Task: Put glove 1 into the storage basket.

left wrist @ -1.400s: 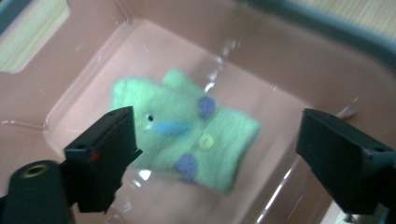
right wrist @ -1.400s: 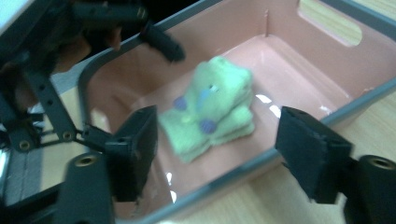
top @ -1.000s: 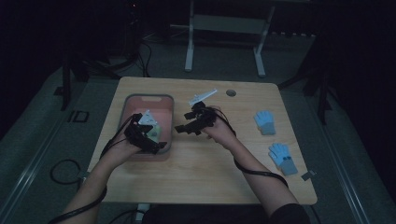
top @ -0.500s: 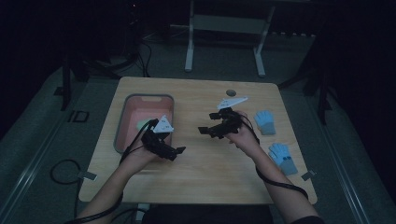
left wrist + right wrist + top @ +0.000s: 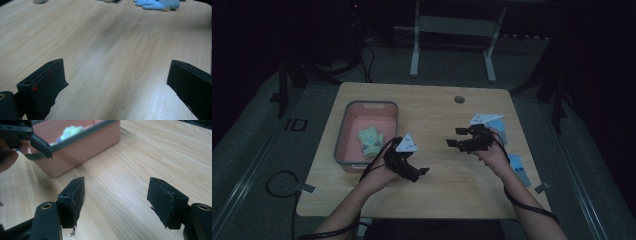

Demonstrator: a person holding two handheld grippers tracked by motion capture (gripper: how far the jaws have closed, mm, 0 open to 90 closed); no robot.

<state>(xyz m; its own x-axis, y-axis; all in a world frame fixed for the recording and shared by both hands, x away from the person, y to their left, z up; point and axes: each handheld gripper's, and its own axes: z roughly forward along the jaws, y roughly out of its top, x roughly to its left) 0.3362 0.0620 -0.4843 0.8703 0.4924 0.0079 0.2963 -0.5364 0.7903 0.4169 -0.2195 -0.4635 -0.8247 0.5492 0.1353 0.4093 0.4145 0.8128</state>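
Left gripper (image 5: 419, 172) is hovering over bare table (image 5: 437, 190), jaws wide apart, gripping nothing. Right gripper (image 5: 453, 137) is also empty, jaws just been closing partway. Blue cloths (image 5: 517, 167) are lying near it; pink bin (image 5: 343, 145) is holding a green cloth (image 5: 369, 141).

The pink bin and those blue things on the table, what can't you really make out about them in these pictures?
- Pink bin: the greenish items inside are too small and dim in the high view; the bin wall hides most of them in the right gripper view.
- Blue items: partly hidden behind the right gripper and hand in the high view; cut off by the top edge in the left gripper view.
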